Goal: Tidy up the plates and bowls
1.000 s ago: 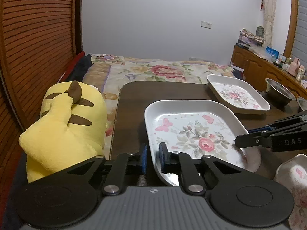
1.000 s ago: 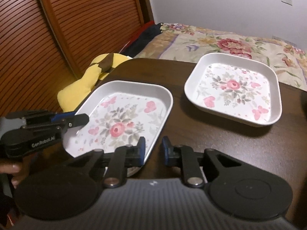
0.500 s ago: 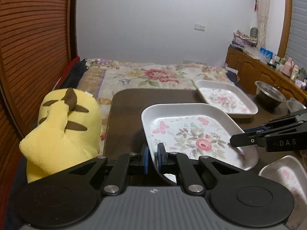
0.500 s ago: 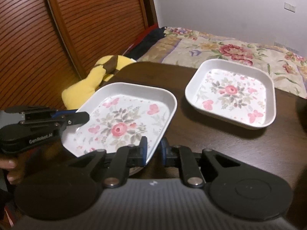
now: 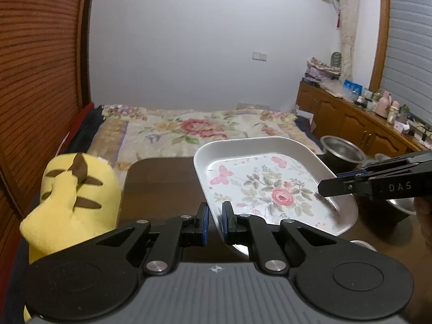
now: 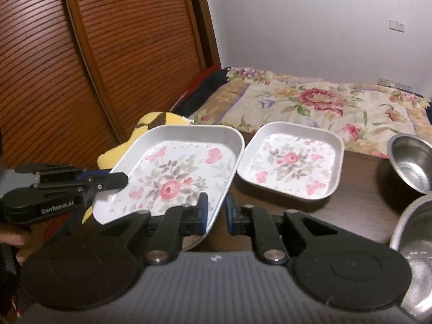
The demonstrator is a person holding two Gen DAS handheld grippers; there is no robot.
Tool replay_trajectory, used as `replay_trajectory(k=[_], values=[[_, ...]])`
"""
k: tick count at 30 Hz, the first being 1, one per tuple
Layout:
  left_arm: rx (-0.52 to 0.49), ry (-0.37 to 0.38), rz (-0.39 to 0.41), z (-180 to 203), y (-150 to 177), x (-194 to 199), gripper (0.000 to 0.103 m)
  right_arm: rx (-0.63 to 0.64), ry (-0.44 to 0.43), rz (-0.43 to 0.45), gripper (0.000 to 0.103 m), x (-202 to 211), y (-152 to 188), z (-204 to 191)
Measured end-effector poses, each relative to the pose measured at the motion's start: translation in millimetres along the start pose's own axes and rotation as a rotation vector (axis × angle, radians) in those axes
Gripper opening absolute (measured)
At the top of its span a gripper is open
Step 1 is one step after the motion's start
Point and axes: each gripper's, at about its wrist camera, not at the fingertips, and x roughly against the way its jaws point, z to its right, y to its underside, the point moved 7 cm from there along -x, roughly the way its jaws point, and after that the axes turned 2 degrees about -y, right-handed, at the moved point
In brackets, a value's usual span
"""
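Holding one floral plate (image 6: 175,178) above the bench (image 6: 359,189), the left gripper (image 5: 213,220) and right gripper (image 6: 216,213) each pinch its rim with fingers pressed together. A second floral plate (image 6: 294,162) lies just beside it on the right-gripper side, probably the stacking target.

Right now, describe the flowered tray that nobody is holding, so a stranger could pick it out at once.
Find the dark wooden table at the foot of the floral bedspread. On it, left of the steel bowl, lies the square white tray printed with a pink rose. Unlike the matching lifted tray, it rests flat with no gripper on its rim.
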Motion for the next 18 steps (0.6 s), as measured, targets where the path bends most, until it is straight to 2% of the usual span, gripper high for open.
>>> replay_trajectory(k=[8,18], values=[[-0.036,0.038,0.022,29,-13,12,0.011,-0.003,0.009,0.038,0.015,33,0,17],[-0.063,0.068,0.014,59,-10,17,0.011,-0.027,0.024,0.057,0.015,57,12,38]])
